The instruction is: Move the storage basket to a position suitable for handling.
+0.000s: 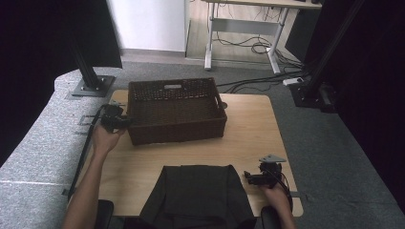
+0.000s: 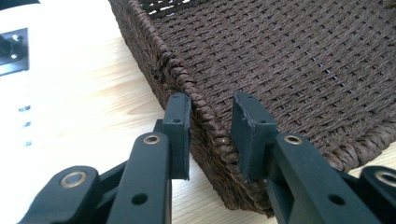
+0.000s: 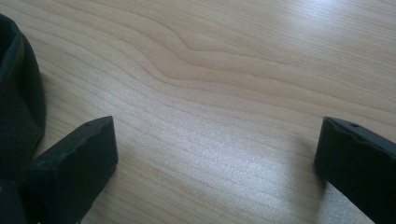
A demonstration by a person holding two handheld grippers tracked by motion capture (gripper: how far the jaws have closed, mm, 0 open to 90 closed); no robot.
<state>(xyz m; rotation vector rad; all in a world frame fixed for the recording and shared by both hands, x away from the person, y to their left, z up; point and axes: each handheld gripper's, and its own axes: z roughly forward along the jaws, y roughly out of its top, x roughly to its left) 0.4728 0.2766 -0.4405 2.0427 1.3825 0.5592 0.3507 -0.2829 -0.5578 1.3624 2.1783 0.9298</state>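
black pads of my left gripper (image 2: 211, 135) straddle the woven wall of the brown basket (image 2: 299, 70): one jaw stands outside the wall, the other inside, and the braided rim (image 2: 205, 109) runs up between them. they have closed nearly as far as they go, yet on the inner side a sliver of air shows beside the weave, so whether they truly pinch it i cannot tell. seen from the high view, this left gripper (image 1: 114, 119) sits at the basket's (image 1: 175, 110) near left corner, on the far half of the table (image 1: 248, 133).

wicker like this ought to be light and fairly stiff, with a rough surface that won't slide in rubber pads. the wall may flex a little, so i judge the thick rim, close to a corner, the best place to hold it; pulling from one corner will likely swing the basket rather than lift it level.

my right gripper (image 3: 217, 154) has its jaws spread wide over bare wood with nothing between them. just outside its left jaw lies the edge of a dark folded cloth (image 3: 18, 93).
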